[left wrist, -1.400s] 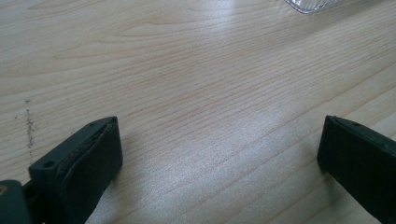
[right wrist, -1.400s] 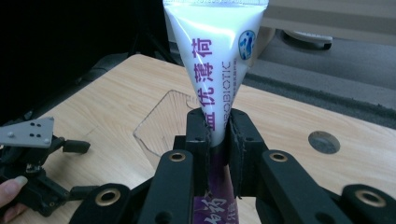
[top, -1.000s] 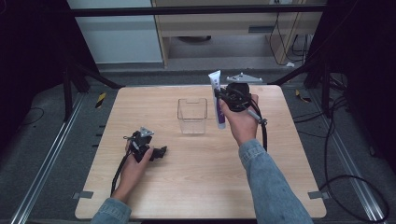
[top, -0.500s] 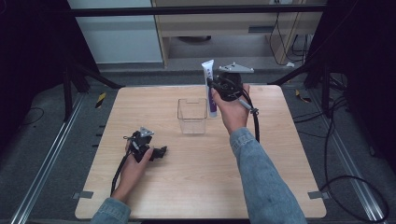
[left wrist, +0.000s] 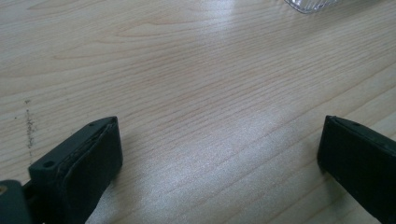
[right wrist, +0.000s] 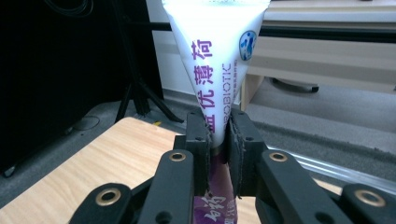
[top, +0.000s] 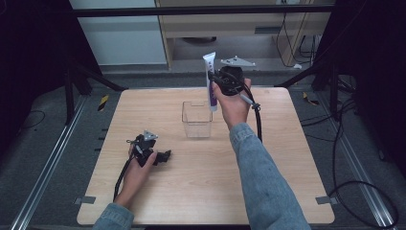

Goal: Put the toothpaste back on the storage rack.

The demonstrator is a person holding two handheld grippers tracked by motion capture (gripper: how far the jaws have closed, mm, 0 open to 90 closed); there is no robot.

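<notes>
While the right gripper (top: pixel 214 85) fingers (right wrist: pixel 198 140) clamp the toothpaste tube (top: pixel 209 81) upright, just behind the clear bin (top: pixel 197 120), lowering it inside seems left; left gripper (top: pixel 163 156) rests wide-fingered on the bench (top: pixel 268 158), nearer the person.

Glossy plastic tube (right wrist: pixel 212 60), clear plastic box (top: pixel 197 120), matt wooden table (top: pixel 191 182)

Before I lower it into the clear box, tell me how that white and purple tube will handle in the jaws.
The tube is probably soft: its wall looks pinched where the right gripper clamps it. It seems light, held upright at mid-length without sagging. Its glossy skin may slip, so keep the grip firm. The clear box looks thin and might slide if bumped.
</notes>
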